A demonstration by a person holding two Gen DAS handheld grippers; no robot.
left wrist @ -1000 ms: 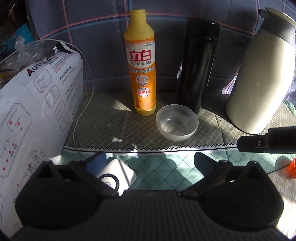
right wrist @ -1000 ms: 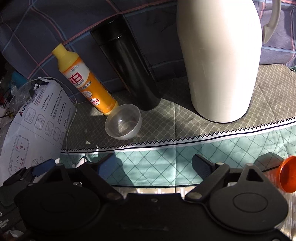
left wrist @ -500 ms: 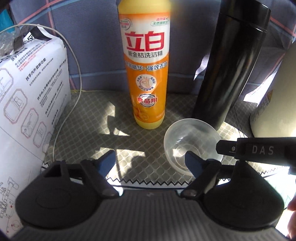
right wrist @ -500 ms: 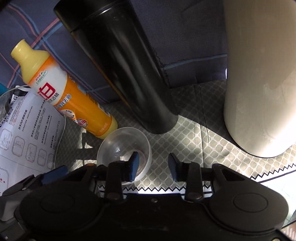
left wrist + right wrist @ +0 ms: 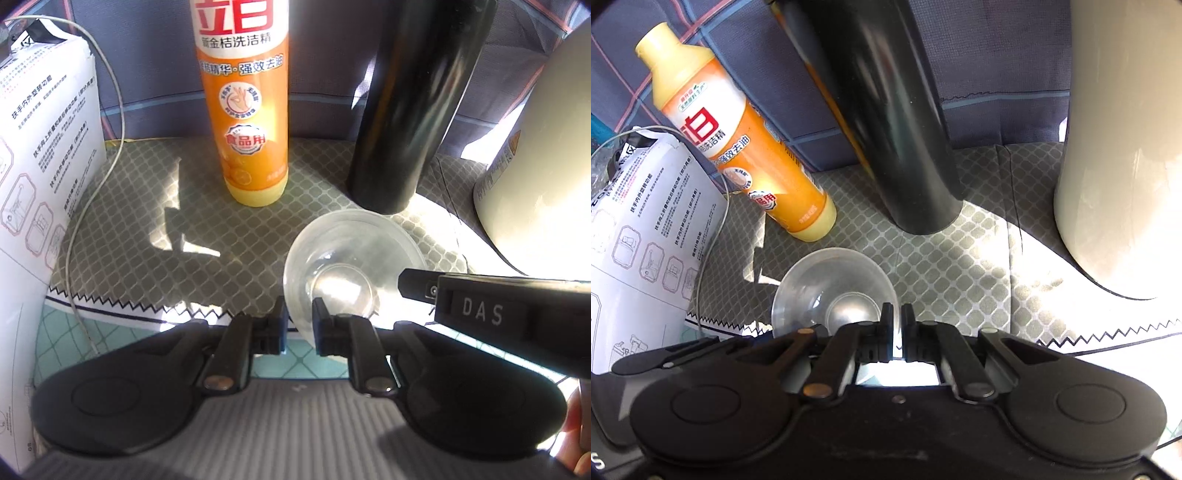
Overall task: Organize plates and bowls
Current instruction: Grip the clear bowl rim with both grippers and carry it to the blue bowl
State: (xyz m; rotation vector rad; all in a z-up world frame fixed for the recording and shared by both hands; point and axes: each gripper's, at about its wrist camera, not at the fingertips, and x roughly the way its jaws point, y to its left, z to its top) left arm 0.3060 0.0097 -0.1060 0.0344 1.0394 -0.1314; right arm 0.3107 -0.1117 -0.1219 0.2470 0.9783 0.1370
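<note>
Clear plastic bowl [image 5: 351, 266] sits on the desk [image 5: 155, 229]; left tool [image 5: 298, 317] pinches its near-left rim. From the right wrist, the right tool [image 5: 894, 321] clamps the bowl's [image 5: 831, 288] near-right rim.

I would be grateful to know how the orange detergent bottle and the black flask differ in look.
The orange detergent bottle is bright, with a printed label and a pale yellow cap; the black flask is plain, glossy and dark. The bottle looks slimmer than the flask. Both stand upright on the grey patterned mat.
</note>
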